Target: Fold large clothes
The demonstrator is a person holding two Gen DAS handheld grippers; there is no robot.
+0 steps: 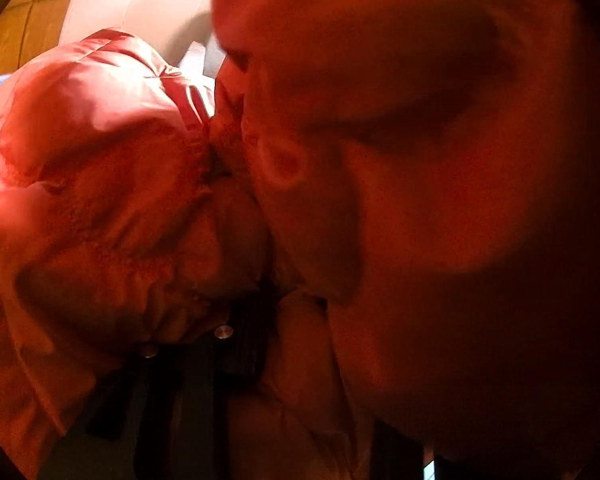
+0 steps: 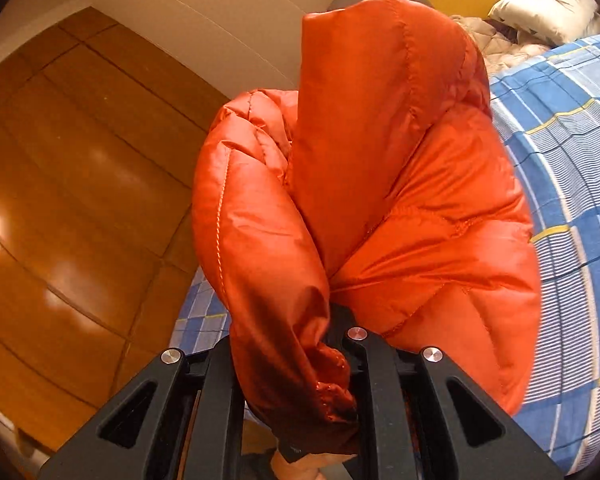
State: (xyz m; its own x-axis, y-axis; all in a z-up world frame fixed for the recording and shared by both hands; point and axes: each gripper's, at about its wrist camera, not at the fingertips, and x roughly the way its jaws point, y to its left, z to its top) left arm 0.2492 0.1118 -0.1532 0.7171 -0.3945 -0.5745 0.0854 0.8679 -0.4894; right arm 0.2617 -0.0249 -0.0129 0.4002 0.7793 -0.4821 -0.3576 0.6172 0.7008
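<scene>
The right claw (image 2: 340,360) is clamped on the bunched orange puffer jacket (image 2: 400,184) above the bed (image 2: 572,168), the left claw's (image 1: 236,344) grip untellable, folding barely begun.

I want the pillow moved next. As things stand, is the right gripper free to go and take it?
Probably not. The right gripper is shut on a fold of the orange jacket, whose bulk hangs between it and the pillow at the bed's far end. It must let go first.
</scene>
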